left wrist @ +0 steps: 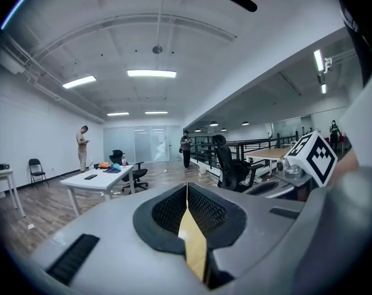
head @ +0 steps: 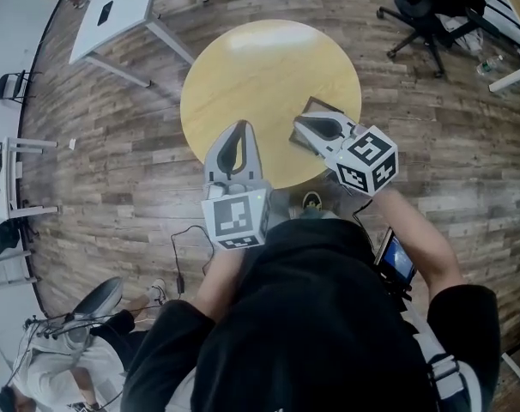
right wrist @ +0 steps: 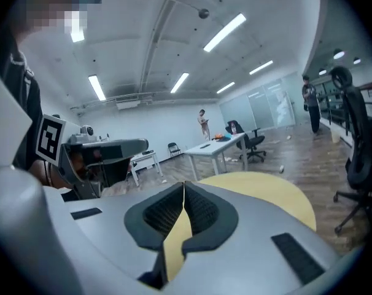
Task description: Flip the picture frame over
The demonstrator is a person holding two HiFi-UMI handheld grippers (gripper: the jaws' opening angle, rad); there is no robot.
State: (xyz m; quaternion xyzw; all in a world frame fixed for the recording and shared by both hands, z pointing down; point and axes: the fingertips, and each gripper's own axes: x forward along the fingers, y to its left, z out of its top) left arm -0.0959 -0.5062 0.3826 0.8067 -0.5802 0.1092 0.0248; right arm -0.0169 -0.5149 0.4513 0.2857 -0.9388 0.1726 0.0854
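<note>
The picture frame [head: 321,107] is a dark brown rectangle lying on the round yellow desk [head: 260,67], close to the desk's lower right edge and a little right of centre in the head view. Only its upper corner and a strip of its left side show. The right tool [head: 299,121] hangs over the rest and covers it, so I cannot tell which face is up or whether the tool touches it. In its own view, the right tool's jaws are pressed together with nothing between them. The left tool [head: 239,125] is over the desk's lower edge, left of the frame and apart from it. Its jaws are also closed together and empty. Wooden floor [head: 105,153] surrounds the desk.
</note>
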